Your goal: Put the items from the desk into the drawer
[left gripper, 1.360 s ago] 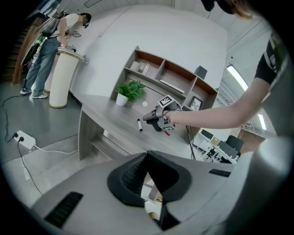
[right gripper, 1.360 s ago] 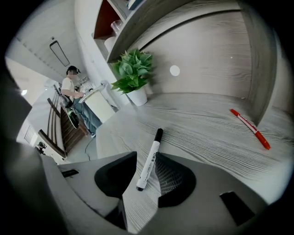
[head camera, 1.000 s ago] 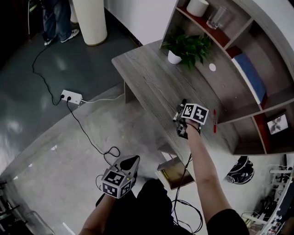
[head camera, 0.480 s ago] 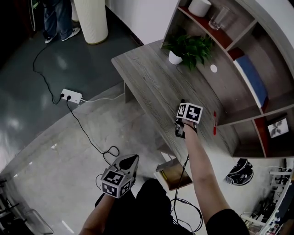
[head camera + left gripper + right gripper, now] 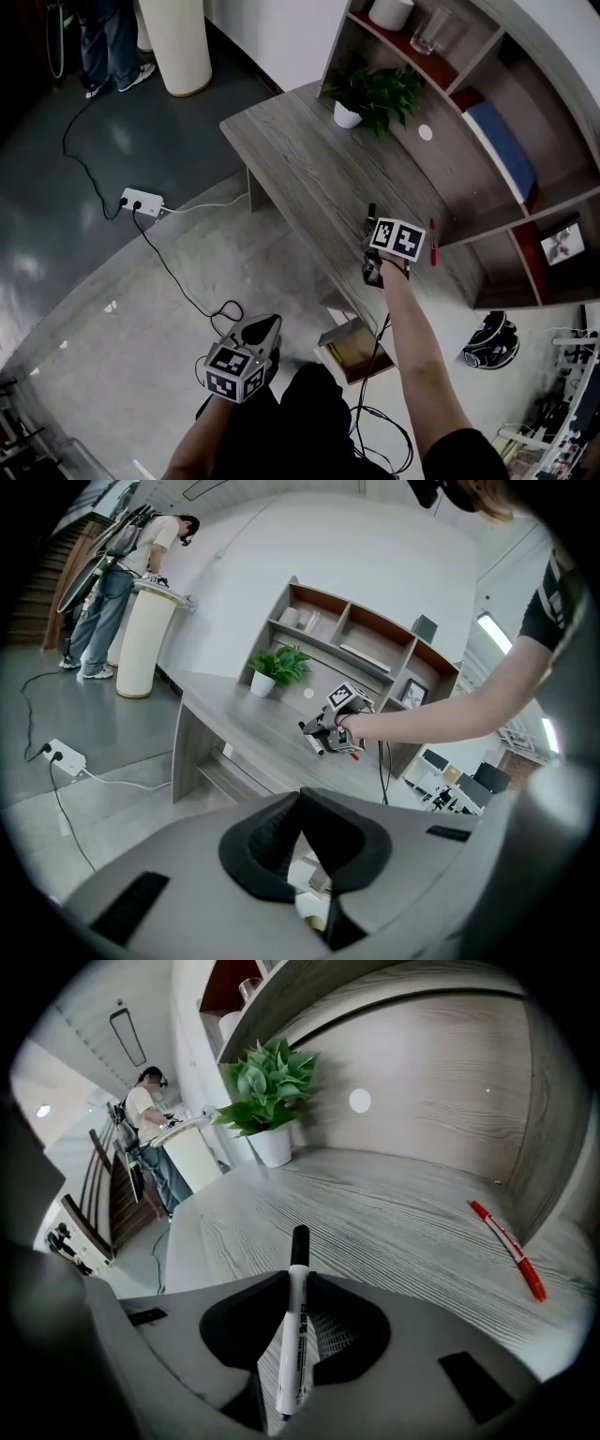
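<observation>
My right gripper is over the grey wooden desk, near its front edge. Its jaws have just been closing and now pinch a white marker with a black cap, which sticks out forward between them. A red pen lies on the desk to the right, by the shelf wall. Below the desk edge an open drawer shows. My left gripper hangs low over the floor, jaws together and holding nothing.
A potted plant stands at the desk's far end under a wall shelf. A power strip and cables lie on the floor. A tall white cylinder and a person stand far off.
The right gripper has shifted a little over the desk and its jaws have come together on the marker. The left gripper has stayed where it was.
</observation>
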Demonstrator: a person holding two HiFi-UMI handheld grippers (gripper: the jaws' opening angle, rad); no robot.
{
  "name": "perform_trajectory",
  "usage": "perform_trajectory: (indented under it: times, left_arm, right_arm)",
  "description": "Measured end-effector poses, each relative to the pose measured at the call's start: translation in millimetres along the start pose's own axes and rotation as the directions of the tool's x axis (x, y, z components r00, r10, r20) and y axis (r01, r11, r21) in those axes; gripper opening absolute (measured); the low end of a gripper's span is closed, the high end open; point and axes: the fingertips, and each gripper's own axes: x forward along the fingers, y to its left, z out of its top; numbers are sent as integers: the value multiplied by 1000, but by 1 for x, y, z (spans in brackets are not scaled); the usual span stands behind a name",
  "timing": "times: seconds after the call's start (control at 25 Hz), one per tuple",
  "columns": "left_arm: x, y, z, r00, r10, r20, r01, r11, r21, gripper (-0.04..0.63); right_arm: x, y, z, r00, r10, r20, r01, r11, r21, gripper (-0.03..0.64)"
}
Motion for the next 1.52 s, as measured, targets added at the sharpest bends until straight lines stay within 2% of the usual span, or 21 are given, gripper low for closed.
perform_trajectory:
  times: [0.36, 0.6, 1.04, 1.32, 1.52]
  left_arm:
    - [12, -32, 0, 994, -103, -24, 105, 993, 60, 21]
    - [25, -59, -1, 982, -183, -53, 187, 978, 92, 21]
    - [41, -120, -12, 936, -330, -124, 347, 925, 155, 21]
    - [52, -145, -23, 905, -385, -181, 415, 893, 177, 21]
    - [57, -157, -36, 892, -398, -216, 437, 882, 177, 23]
  right_arm:
    - [-54, -7, -6, 997, 39, 69, -42, 998, 42, 83]
    - [-97, -16, -29, 993, 55, 100, -62, 996, 66, 83]
    - [-185, -53, -81, 984, 24, 175, -51, 987, 151, 83]
    - [-221, -47, -131, 984, 45, 170, -72, 985, 155, 83]
    - [-226, -30, -175, 987, 83, 138, -101, 986, 130, 83]
